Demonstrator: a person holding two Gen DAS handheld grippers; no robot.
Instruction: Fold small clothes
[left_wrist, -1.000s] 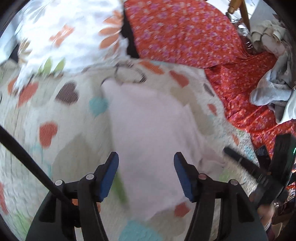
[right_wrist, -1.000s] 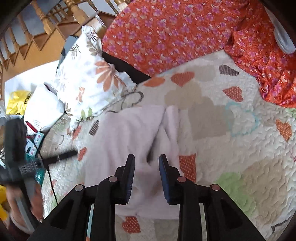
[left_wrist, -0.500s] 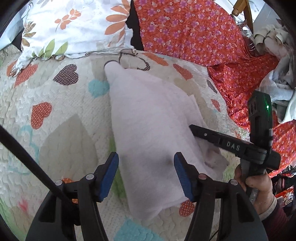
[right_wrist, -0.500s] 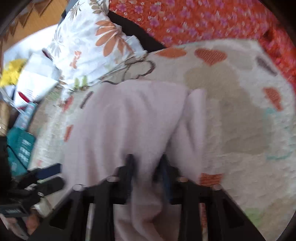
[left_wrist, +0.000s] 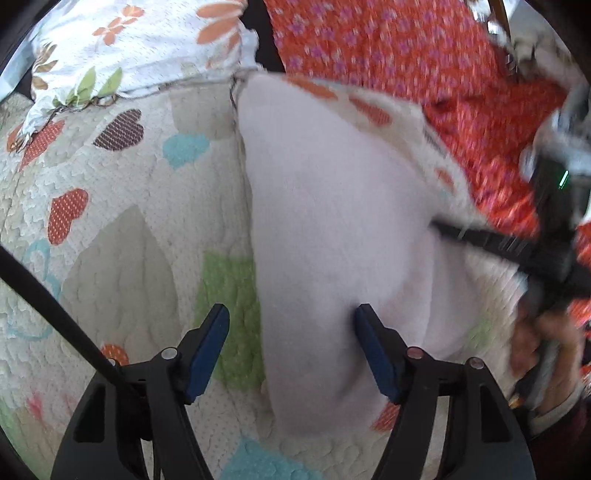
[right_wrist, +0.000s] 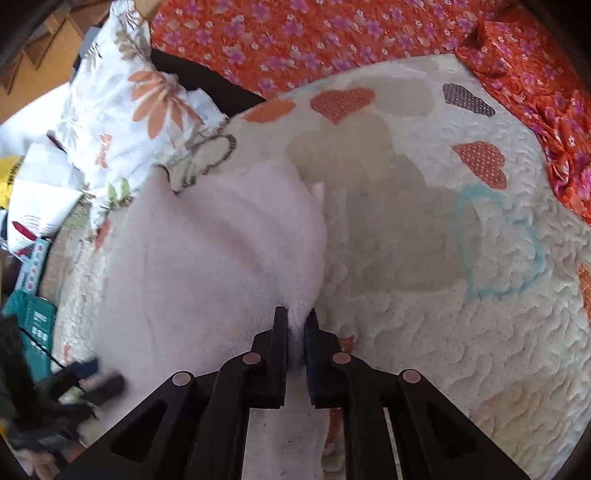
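A pale pink fleece garment (left_wrist: 325, 221) lies on a heart-patterned quilt (left_wrist: 122, 229); it also shows in the right wrist view (right_wrist: 214, 266). My left gripper (left_wrist: 291, 332) is open just above the garment's near end, its right finger over the cloth and its left finger over the quilt. My right gripper (right_wrist: 296, 325) is shut on the garment's right edge, with a fold of cloth pinched between the pads. The right gripper also shows blurred at the right of the left wrist view (left_wrist: 546, 251).
A floral pillow (left_wrist: 140, 48) lies at the quilt's far left. An orange flowered sheet (right_wrist: 332, 33) covers the far side and the right. Boxes and papers (right_wrist: 33, 251) lie off the quilt's left edge. The quilt (right_wrist: 461, 258) is bare to the garment's right.
My right gripper closed on the garment's right edge and drew it over to the left. My left gripper moved in closer over the garment and stayed open.
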